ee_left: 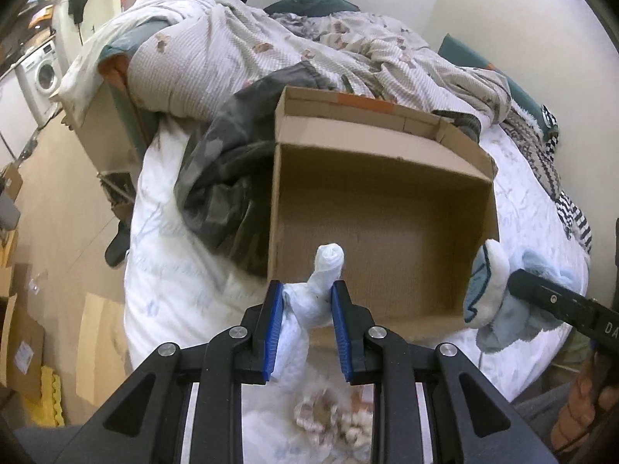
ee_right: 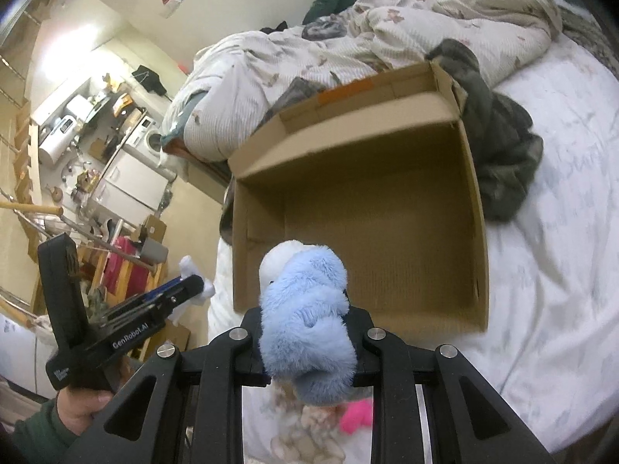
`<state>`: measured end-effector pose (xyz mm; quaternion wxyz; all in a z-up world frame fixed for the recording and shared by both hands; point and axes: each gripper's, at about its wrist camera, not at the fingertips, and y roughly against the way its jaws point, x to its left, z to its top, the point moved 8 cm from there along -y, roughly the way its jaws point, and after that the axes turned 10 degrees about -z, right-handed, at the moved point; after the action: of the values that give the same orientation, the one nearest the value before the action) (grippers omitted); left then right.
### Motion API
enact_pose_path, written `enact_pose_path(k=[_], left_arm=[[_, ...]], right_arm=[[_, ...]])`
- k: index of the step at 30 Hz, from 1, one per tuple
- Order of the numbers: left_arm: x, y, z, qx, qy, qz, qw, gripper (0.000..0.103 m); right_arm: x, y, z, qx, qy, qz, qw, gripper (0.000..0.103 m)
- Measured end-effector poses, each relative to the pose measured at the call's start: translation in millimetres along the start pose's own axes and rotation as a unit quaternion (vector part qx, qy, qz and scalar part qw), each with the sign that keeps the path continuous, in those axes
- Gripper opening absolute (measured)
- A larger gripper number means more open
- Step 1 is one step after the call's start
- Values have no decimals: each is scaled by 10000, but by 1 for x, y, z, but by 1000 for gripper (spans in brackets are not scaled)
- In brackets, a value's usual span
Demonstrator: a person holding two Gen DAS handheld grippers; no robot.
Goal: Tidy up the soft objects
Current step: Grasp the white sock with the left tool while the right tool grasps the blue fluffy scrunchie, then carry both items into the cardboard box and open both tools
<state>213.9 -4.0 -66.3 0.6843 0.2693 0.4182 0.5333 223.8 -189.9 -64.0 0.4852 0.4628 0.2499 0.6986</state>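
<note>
Our left gripper has its fingers pinched narrow on a white rolled sock, gripped low so the roll stands up clear. Our right gripper has its fingers clamped on a fluffy blue sock bundle, which hides the pads. We hold both just before the near edge of the open cardboard box, likely so each can drop inside. The box sits on the bed, near its left edge, beside a dark garment and rumpled duvet.
</note>
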Motion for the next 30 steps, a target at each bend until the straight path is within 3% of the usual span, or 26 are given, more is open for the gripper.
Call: enact_pose_path(k=[9,15,24,30], left_arm=[[-10,-53,16,23,-256,-127,9996,23],[-7,-92,1,291,-258,-113,9992,23],[-2,-110,-6,484,-237,61,9985,23],[-6,-115,-13,570,-336,74,9978,23]], right_arm=[[-21,-47,21,-109,-157,-136,9997,26],[-32,-84,5,307,1,-444,9985,27],[-33,-114,-12,839,94,-503,9952,27],[-30,-122,-15,977,154,-582,9934,27]])
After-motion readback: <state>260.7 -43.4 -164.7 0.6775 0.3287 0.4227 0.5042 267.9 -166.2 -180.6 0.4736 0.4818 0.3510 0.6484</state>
